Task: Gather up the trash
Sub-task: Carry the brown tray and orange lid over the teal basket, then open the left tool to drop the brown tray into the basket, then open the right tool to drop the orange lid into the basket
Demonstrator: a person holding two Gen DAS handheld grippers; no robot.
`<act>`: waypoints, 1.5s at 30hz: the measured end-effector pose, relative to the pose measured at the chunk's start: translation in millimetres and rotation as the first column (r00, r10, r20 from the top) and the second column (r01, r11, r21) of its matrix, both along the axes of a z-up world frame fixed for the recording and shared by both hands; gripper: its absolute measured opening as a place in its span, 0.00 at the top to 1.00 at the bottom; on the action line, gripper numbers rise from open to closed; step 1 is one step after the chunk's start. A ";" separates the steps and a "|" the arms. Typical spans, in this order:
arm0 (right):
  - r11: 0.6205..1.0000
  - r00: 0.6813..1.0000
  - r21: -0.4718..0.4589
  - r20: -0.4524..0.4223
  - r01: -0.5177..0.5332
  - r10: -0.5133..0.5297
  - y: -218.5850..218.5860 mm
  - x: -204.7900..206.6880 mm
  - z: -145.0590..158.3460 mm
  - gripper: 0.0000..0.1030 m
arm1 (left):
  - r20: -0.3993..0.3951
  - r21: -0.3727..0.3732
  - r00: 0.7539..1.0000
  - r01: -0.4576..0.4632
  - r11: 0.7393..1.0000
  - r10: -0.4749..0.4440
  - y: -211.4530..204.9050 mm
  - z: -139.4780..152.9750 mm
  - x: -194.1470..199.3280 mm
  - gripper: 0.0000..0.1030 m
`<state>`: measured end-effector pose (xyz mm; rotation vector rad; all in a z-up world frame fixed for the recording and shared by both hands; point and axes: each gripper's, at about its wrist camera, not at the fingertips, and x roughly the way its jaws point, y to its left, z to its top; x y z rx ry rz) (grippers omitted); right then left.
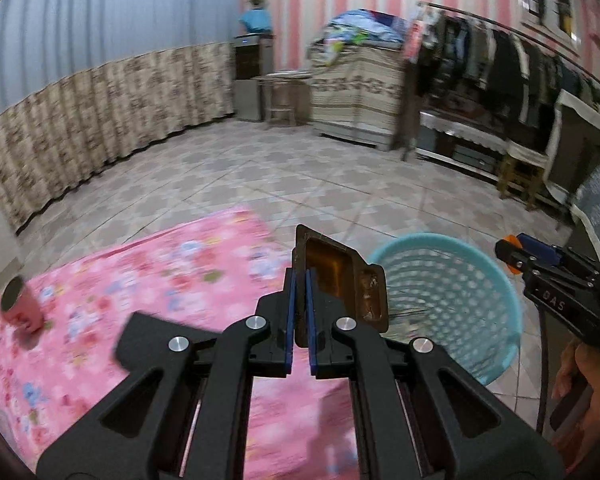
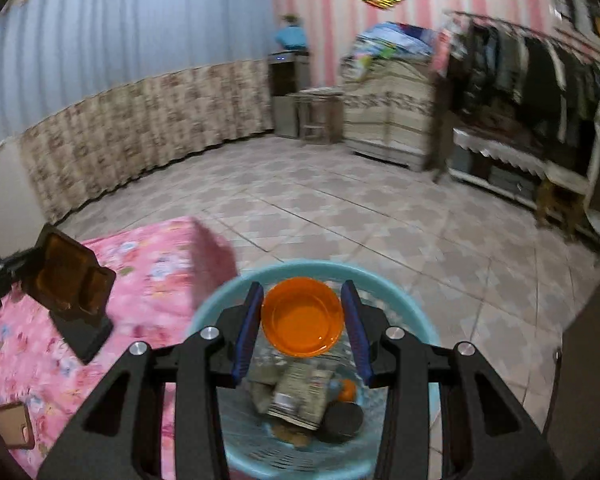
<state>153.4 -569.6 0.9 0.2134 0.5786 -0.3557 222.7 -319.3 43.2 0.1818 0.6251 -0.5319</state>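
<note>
Between the right gripper's (image 2: 302,328) spread fingers sits an orange bowl (image 2: 302,318), flanked but, it seems, not squeezed; directly below gapes the blue basket (image 2: 424,316), already holding wrappers. Off to its left, the left gripper (image 1: 299,322) is clenched on a brown plastic tray (image 1: 340,276) above the pink tablecloth (image 1: 140,280). Dropping stage, I judge: next, carry the tray over the basket and release it

left hand-held gripper (image 1: 299,312) pinching brown tray (image 1: 340,284), basket (image 1: 480,280)
</note>
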 end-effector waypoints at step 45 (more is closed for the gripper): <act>0.999 0.994 0.051 -0.107 -0.013 0.019 4.4 49.3 -54.0 0.53 | 0.078 -0.046 0.979 -0.183 0.982 0.186 34.2 -13.8 -4.6 0.05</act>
